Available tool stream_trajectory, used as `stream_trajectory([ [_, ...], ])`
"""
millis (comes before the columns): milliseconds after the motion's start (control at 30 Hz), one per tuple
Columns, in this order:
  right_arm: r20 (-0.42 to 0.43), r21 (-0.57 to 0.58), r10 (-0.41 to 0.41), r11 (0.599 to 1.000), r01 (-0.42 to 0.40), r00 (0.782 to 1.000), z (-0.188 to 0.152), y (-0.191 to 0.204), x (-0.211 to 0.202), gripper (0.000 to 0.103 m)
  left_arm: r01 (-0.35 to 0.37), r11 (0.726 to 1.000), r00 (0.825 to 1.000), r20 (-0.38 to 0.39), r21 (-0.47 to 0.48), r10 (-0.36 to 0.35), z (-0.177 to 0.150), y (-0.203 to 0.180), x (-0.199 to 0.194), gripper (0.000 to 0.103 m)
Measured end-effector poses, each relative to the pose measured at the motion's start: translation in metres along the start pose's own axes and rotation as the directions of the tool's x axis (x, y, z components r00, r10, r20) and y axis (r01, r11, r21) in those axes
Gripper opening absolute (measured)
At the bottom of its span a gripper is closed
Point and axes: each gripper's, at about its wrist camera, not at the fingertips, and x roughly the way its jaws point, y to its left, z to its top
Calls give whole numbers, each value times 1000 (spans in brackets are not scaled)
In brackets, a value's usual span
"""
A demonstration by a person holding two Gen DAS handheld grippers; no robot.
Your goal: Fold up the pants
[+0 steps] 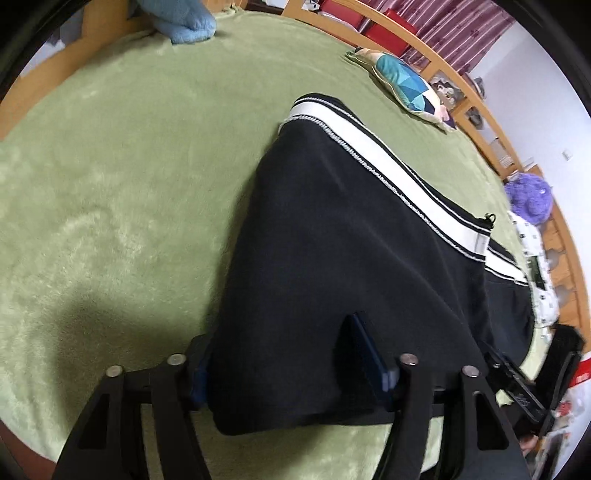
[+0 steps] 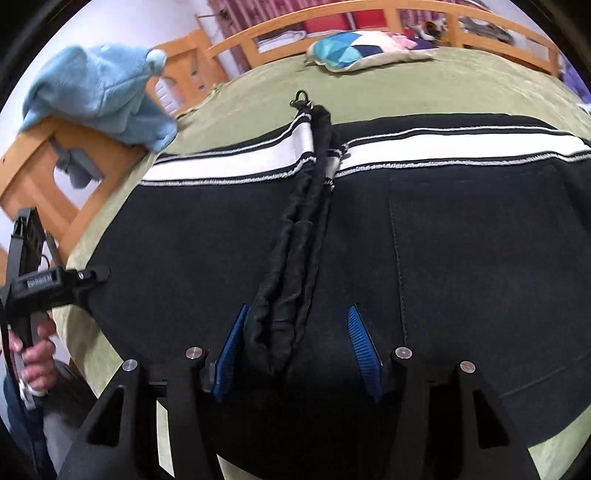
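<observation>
Lying across the fuzzy green blanket (image 1: 122, 192) from about 12 o'clock down to 6 o'clock in the left wrist view: black fabric pants with a white-and-black striped side band (image 1: 332, 258), spreading wide toward the camera. Sitting at 11 o'clock near the wooden bed frame (image 1: 70, 70): a light blue plush towel (image 1: 184, 22). Resting at 1 o'clock on the blanket: a teal-and-cream patterned cushion (image 1: 402, 83). Showing at 3 o'clock by the edge: a purple fuzzy bundle (image 1: 528, 199).

Standing released at 6 o'clock: left gripper (image 1: 291, 365), blue pads spread wide apart, pants hem lying between them and covering the left pad, not being pinched.

Stretching from 9 o'clock to 3 o'clock in the right wrist view: the same pants (image 2: 480, 258), striped band running horizontally, a bunched black waist section (image 2: 295, 251) running from 12 o'clock down to the centre. Standing released at 6 o'clock: right gripper (image 2: 295, 354), ribbed blue pads apart, bunched fabric touching the left pad. Gripping a black handle at 9 o'clock: a person's hand (image 2: 35, 354).
</observation>
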Motion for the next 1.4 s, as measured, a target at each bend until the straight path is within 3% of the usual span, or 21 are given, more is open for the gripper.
stream_trajectory([
  [67,-7,-9,8,1000,-8,1000,3,3,-8,54,-51,998,998,40,36,49,1,-12,-8,32],
  [133,1,-24,23,999,-23,1000,8,1,-20,54,-68,993,994,90,98,59,2,-25,-21,19],
  [267,89,-51,-23,998,28,996,23,-20,-64,54,-155,971,975,185,182,121,7,-63,-54,18],
  [367,153,-55,-84,994,94,985,39,-49,-93,55,-234,939,955,242,252,173,13,-112,-78,18],
  [533,236,34,-156,988,152,959,49,-122,-135,56,-341,825,919,347,451,190,10,-232,-113,18],
  [700,262,226,-163,969,104,951,29,-207,-157,57,-294,732,936,339,615,91,-9,-354,-115,18],
  [800,254,313,-158,947,73,954,11,-242,-165,57,-226,687,957,289,690,25,-26,-419,-98,18],
  [867,263,331,-157,941,64,952,2,-255,-171,57,-175,673,968,252,719,-18,-35,-448,-85,18],
  [933,259,347,-161,936,64,952,-9,-264,-175,57,-83,673,979,186,735,-82,-43,-472,-70,20],
  [1000,248,354,-140,934,45,959,-18,-271,-176,57,30,700,983,106,714,-150,-50,-483,-54,23],
  [1100,248,335,-105,942,16,963,-22,-272,-177,57,105,725,987,17,681,-159,-50,-484,-29,24],
  [1233,279,309,-44,950,-46,959,-22,-272,-180,58,109,746,991,-12,657,-134,-56,-463,-9,24],
  [1333,293,284,24,952,-111,956,-17,-266,-176,59,136,746,985,-9,652,-172,-60,-441,-16,25],
  [1400,293,267,75,951,-157,953,-12,-259,-171,59,77,759,990,40,646,-134,-59,-431,-20,28],
])
